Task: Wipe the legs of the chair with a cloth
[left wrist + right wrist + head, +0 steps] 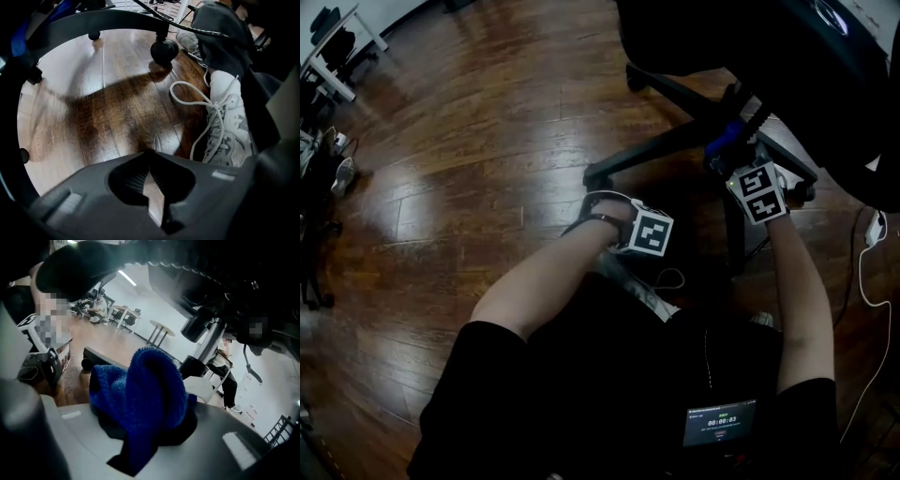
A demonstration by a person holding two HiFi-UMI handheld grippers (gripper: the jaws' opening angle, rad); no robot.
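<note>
The chair's black legs (670, 142) splay out from the hub under the dark seat (769, 47), one running left to a caster (592, 175) and another reaching far-left. The blue knitted cloth (140, 390) sits at the hub end of the legs, just beside the chair's column (206, 350); whether it presses on the leg I cannot tell. To the left and far side of the legs the glossy wooden floor (469, 150) lies wide open, as far as a desk (337, 56) at the far-left edge. On the right there is less room, with a white cable (862, 272) trailing on the boards. Near the person, a white sneaker (225, 126) with loose laces stands right of the left claw's patch of floor. The right gripper (733, 161) is clamped on the cloth, which bunches up out of its jaws. The left gripper (152, 197) points straight down at the floor, jaws pressed together with nothing between them, near the left-running leg.
</note>
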